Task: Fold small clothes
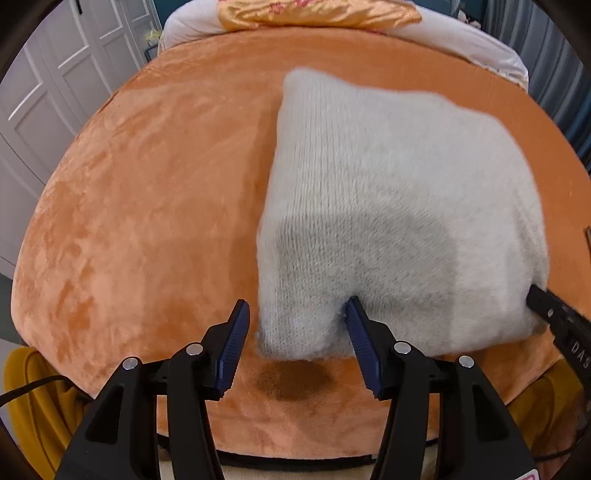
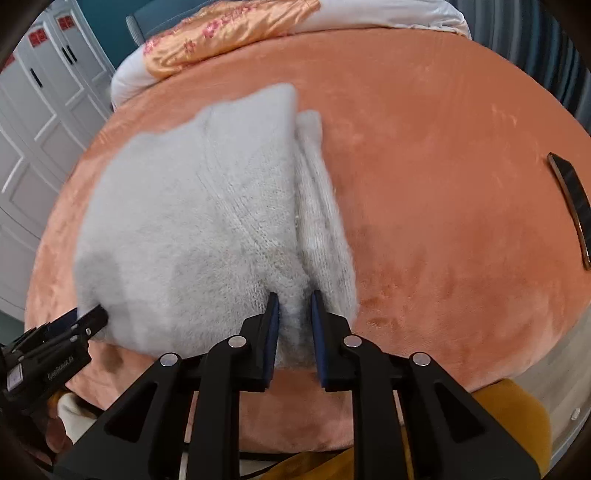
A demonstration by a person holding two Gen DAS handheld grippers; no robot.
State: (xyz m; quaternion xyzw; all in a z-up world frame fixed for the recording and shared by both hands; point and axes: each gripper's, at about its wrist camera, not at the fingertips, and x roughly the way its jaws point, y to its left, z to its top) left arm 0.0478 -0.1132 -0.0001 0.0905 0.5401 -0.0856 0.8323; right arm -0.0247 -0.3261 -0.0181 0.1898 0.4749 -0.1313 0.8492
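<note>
Left gripper (image 1: pixel 297 317) sits low at the near edge of the sweater (image 1: pixel 388 206), pointing forward across the bed. Its jaws are spread wide; the sweater's near-left corner lies between them, right pad (image 1: pixel 364 347) pressing into the knit, left pad (image 1: pixel 234 343) clear of it. Not clamped.

Right gripper (image 2: pixel 294 314) is also low at the near edge, on the sweater's right side. Jaws are narrowed on a bunched fold of knit, which fills the gap between the pads. From the left wrist view its tip (image 1: pixel 554 314) shows at the sweater's near-right corner; from the right wrist view the left gripper (image 2: pixel 88 317) pokes into the near-left corner.

The sweater (image 2: pixel 184 221), fluffy pale grey, lies folded on the blanket (image 1: pixel 147 184), with a narrower folded strip along its right side. Motion blur on the far edges.

Surface is a bed with an orange plush blanket (image 2: pixel 443 184). A dark phone (image 2: pixel 570 206) lies on it, well apart to the right. An orange floral pillow (image 1: pixel 314 13) sits on white bedding at the far end. White panelled closet doors (image 1: pixel 55 92) stand on the left.
</note>
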